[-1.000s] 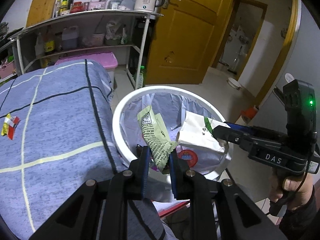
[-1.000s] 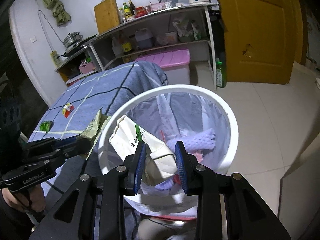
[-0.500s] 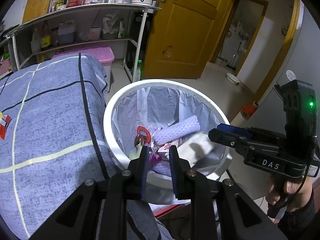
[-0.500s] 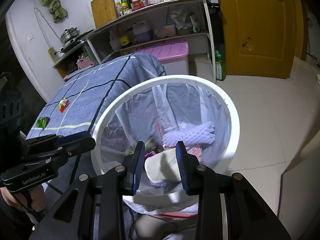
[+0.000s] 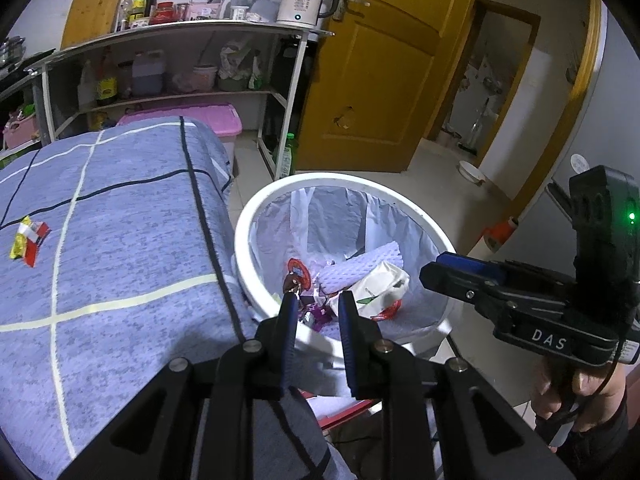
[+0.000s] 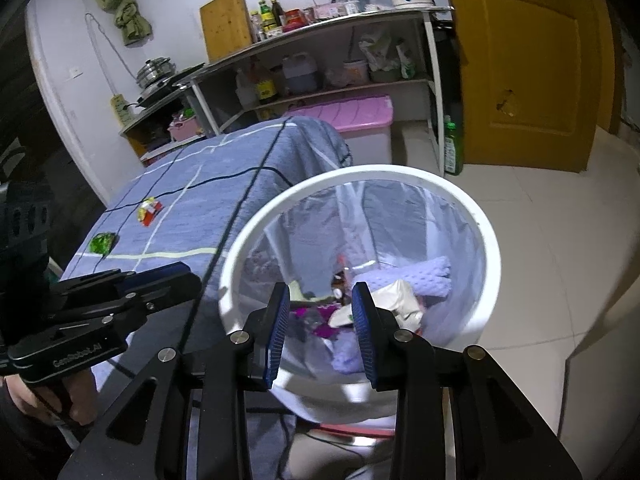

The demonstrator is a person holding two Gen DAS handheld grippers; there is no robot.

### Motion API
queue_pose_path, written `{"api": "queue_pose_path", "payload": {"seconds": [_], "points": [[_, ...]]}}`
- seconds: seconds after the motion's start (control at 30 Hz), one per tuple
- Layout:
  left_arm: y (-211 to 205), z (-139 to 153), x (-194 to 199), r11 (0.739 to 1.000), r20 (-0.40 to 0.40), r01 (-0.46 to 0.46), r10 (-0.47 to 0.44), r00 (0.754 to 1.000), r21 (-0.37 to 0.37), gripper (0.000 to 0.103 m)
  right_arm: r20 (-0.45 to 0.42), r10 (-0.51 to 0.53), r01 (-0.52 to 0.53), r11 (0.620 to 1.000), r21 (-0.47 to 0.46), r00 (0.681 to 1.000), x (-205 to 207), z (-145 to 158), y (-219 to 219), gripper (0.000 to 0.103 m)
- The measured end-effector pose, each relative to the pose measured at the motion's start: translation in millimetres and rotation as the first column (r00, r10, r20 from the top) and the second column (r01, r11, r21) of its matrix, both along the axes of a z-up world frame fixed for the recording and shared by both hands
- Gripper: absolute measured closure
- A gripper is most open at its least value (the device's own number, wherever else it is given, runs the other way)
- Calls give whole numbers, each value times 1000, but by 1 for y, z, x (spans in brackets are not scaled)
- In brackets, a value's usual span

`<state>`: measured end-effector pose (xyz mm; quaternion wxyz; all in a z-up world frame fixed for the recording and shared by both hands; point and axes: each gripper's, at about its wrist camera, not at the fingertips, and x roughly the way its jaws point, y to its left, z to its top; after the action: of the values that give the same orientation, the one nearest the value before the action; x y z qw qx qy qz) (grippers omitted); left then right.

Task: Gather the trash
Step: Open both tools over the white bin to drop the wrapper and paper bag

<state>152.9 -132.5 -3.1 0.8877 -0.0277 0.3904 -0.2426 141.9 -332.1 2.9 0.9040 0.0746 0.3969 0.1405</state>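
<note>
Both tongs hang over the white trash bin (image 5: 256,236). Left tongs (image 5: 316,304) stand narrow with nothing between the pads; right tongs (image 6: 320,300) stand somewhat wider, also empty. Inside the lined bin lie a white crumpled packet (image 5: 380,284), a purple bumpy sheet (image 6: 428,276) and small scraps. On the blue checked tabletop cloth (image 5: 120,240), left of the bin and well apart from it, rest a red-and-yellow wrapper (image 5: 29,236) and, nearer, a green wrapper (image 6: 102,243).
</note>
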Motion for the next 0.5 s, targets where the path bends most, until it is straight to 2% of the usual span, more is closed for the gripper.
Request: {"api": "queue_pose_path", "payload": {"seconds": [0.5], "points": [[48, 15, -27, 995, 40, -95, 96, 995, -11, 81, 63, 105, -105, 994, -6, 992, -19, 24, 54, 63]]}}
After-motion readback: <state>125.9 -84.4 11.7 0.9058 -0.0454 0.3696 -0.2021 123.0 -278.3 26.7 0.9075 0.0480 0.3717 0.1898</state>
